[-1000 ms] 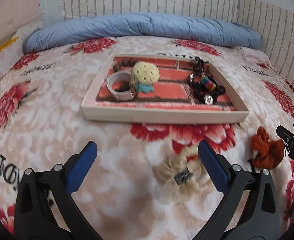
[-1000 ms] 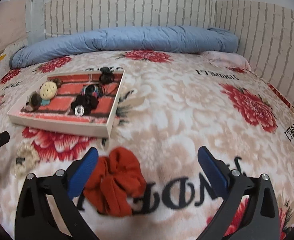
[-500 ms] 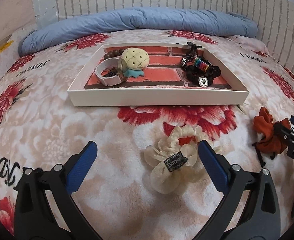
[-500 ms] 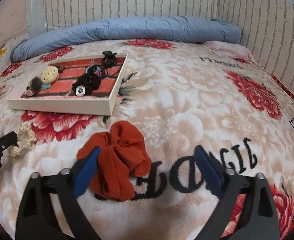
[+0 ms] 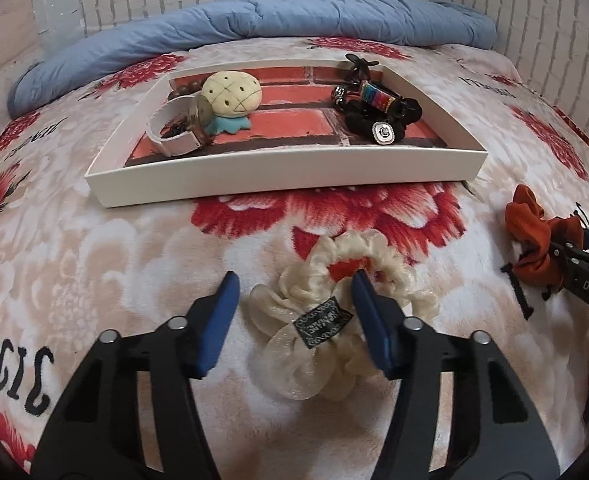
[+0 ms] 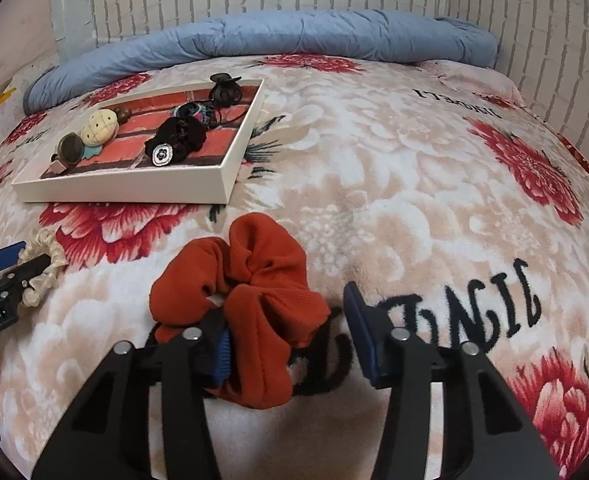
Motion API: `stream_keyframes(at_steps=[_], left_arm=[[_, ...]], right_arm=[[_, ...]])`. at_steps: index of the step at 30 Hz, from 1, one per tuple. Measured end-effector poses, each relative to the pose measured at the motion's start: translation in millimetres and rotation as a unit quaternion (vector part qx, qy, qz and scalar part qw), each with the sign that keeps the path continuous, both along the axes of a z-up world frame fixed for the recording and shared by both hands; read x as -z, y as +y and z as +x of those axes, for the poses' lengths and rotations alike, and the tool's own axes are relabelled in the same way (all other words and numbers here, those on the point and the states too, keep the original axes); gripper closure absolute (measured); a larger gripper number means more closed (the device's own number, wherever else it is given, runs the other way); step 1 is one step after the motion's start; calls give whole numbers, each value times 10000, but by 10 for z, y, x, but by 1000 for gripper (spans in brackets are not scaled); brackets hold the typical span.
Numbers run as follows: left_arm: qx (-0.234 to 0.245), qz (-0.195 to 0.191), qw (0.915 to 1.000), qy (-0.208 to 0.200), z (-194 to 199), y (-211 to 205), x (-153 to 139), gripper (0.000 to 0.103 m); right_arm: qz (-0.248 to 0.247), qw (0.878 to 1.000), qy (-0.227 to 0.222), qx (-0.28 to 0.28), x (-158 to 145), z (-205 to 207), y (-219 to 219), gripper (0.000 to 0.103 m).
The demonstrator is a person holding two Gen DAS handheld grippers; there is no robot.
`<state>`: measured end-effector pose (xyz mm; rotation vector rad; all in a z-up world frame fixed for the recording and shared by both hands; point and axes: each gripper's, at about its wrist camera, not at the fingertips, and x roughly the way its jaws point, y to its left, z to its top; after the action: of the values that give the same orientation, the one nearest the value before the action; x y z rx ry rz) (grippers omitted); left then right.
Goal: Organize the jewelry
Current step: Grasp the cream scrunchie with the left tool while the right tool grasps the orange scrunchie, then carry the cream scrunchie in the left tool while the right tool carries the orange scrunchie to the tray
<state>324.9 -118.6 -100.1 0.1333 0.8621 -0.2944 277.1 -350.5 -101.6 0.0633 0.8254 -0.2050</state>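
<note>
We straddle cream scrunchie (image 5: 336, 316) with left gripper (image 5: 294, 300), jaws parted, not yet clamped; scrunchie lies on blanket (image 5: 106, 264), near side of tray (image 5: 286, 170). Right gripper (image 6: 282, 320) likewise parted around rust scrunchie (image 6: 250, 292), left pad tucked into fabric. We judge best: press low into pile, pinch thick gathered fold, avoid snagging blanket. Then lift clear of tray wall, drop on bare middle, clear of black hair ties (image 5: 378, 114).

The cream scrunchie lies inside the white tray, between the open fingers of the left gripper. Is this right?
Not quite. The cream scrunchie lies on the floral blanket, in front of the white tray, not inside it. It is between the open fingers of the left gripper, as the left wrist view shows.
</note>
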Motion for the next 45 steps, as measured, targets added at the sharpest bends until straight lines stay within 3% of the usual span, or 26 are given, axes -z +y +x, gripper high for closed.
stream_keyframes(at_steps=[7, 22, 24, 29, 36, 45], left_arm=[[50, -31, 10000, -14, -10, -9, 4, 68], [29, -149, 9998, -85, -28, 21, -34, 84], [25, -190, 9998, -78, -23, 36, -51, 90], [-7, -253, 9996, -132, -19, 84, -116, 91], [-36, -353, 9991, -216, -5, 150, -239, 91], [-61, -356, 9972, -650, 99, 212, -692, 91]], right_arm=[[32, 10000, 9, -7, 15, 4, -4, 66], [55, 10000, -19, 8, -4, -4, -20, 76], [122, 9999, -85, 39, -32, -25, -44, 78], [394, 9988, -253, 133, -139, -53, -128, 83], [296, 9988, -387, 89, -268, -23, -63, 84], [-4, 9958, -914, -68, -848, 156, 184, 84]])
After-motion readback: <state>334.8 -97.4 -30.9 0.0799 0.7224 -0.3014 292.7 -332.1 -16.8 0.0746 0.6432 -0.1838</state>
